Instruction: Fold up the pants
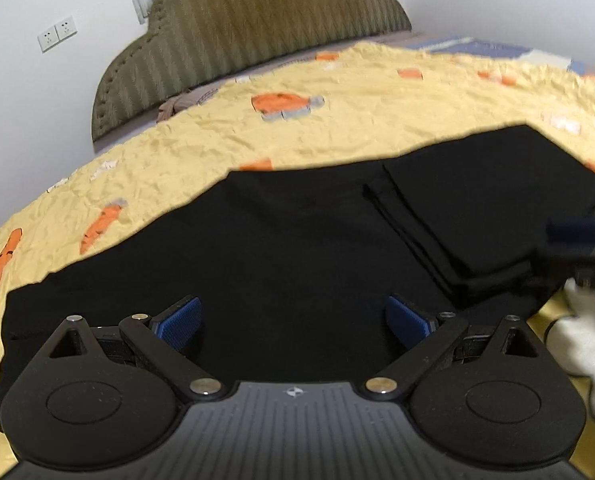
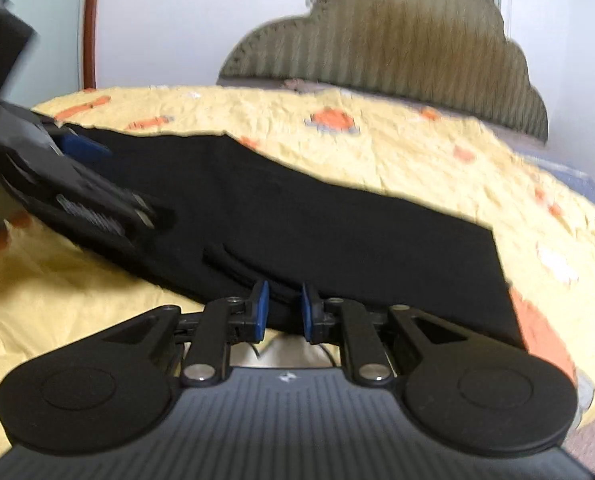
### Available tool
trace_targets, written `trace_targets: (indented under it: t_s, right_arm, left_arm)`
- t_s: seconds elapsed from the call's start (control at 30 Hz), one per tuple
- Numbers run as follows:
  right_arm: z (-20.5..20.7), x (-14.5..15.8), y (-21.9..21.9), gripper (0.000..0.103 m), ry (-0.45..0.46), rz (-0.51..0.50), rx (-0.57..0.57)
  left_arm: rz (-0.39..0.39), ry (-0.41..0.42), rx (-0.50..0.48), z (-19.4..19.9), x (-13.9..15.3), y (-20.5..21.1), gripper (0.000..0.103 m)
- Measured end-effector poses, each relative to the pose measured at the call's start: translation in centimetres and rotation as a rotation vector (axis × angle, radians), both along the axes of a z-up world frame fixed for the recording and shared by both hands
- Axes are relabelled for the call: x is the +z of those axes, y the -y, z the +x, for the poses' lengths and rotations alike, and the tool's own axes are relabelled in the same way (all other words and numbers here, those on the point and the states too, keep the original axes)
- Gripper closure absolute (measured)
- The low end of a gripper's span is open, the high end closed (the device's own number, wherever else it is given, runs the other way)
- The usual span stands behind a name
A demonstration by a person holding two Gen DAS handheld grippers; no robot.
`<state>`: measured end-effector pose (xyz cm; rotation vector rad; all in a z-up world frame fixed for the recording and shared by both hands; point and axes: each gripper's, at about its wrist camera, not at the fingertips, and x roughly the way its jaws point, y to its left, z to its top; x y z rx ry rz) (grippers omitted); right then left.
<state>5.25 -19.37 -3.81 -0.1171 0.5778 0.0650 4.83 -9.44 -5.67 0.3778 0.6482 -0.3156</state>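
left gripper [image 1: 293, 322]: jaws wide, nothing between, you hover over the pants [image 1: 281, 248] | pants: black, flat on the yellow bedcover [image 1: 337, 120], one fold done (judged) | right gripper [image 2: 282, 312]: jaws narrow, empty, at near edge | next: you pinch an edge for the second fold

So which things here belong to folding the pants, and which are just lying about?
In the job:
- black pants
- left hand-held gripper, open
- right hand-held gripper, at the pants' edge

Lying about:
- carrot-print yellow bedspread
- olive headboard
- wall sockets
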Motion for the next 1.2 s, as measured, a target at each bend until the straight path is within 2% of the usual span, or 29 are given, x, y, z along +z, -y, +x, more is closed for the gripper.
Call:
trace_targets:
  t_s: [0.13,0.23,0.4,0.53,0.57,0.6,0.7,0.87,0.93,1.03,1.2]
  right_arm:
    - [1.0,0.1,-1.9,0.088,0.045,-0.147,0.047]
    - [1.9,-0.8,-3.3,0.089,0.018,-0.235,0.098]
    - [2.0,-1.4,-5.0,0.089,0.025,-0.344,0.137]
    - [2.9,-1.9,-5.5,0.089,0.034,-0.373,0.147]
    - [3.1,-2.0,-5.6,0.096,0.028,-0.375,0.155]
    - [3.3,-2.1,-5.7,0.098,0.025,-0.376,0.164]
    - [2.7,-2.0,-6.2,0.098,0.038,-0.408,0.180]
    - [0.8,-0.8,-5.6,0.098,0.044,-0.330,0.216]
    - [0.8,-1.0,-5.3,0.098,0.031,-0.311,0.214]
    - [1.2,-1.9,-5.1,0.098,0.018,-0.297,0.203]
    - [0.9,-1.0,-4.1,0.097,0.006,-0.220,0.200]
  left_arm:
    - [-0.089,-0.019,0.034,0.1,-0.5,-1.0,0.002]
    - [-0.162,-0.038,0.053,0.2,-0.9,-2.1,0.000]
    - [-0.123,0.016,0.054,-0.5,-1.1,-1.4,0.000]
    - [-0.132,0.010,0.056,-0.4,-1.0,-1.5,0.000]
    - [-0.139,0.005,0.057,-0.3,-1.0,-1.6,0.000]
    - [-0.144,0.001,0.057,-0.3,-1.0,-1.7,0.000]
    - [-0.142,0.000,0.058,-0.2,-0.9,-1.7,0.000]
    - [-0.121,0.007,0.071,-0.1,0.0,-1.2,0.000]
    - [-0.136,0.017,0.068,0.1,0.8,-0.8,0.000]
    - [-0.169,0.039,0.042,0.6,2.4,0.3,0.000]
    - [-0.180,0.049,-0.019,1.5,3.9,3.7,0.000]
